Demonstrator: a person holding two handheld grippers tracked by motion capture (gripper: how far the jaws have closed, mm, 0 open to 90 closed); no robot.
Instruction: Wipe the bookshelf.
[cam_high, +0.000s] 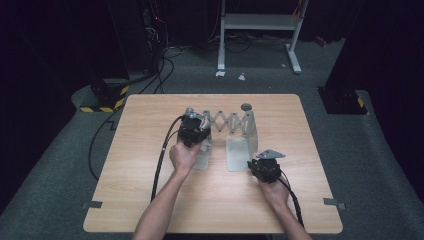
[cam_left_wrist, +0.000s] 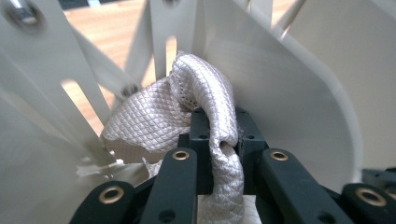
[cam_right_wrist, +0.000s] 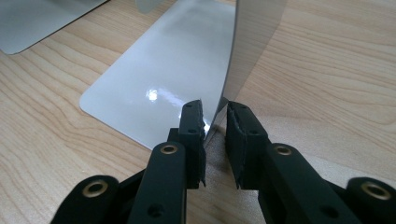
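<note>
A metal folding rack stands mid-table, with a scissor lattice (cam_high: 227, 122) between two L-shaped end plates. My left gripper (cam_high: 197, 126) reaches into the rack's left end. In the left gripper view this gripper (cam_left_wrist: 218, 126) is shut on a white cloth (cam_left_wrist: 159, 112) with a diamond weave, bunched up against the lattice bars (cam_left_wrist: 93, 88) and a curved plate (cam_left_wrist: 299, 93). My right gripper (cam_high: 258, 163) sits at the rack's right end. There its jaws (cam_right_wrist: 215, 116) straddle and pinch the near edge of the upright plate (cam_right_wrist: 254, 37), which rises from the flat base plate (cam_right_wrist: 177, 70).
The rack rests on a wooden table (cam_high: 150, 200), with bare wood in front of and beside it. A small round grey knob (cam_high: 246, 106) sits behind the rack's right end. The other end's base plate (cam_right_wrist: 37, 18) lies farther left. Cables trail from both grippers toward the near edge.
</note>
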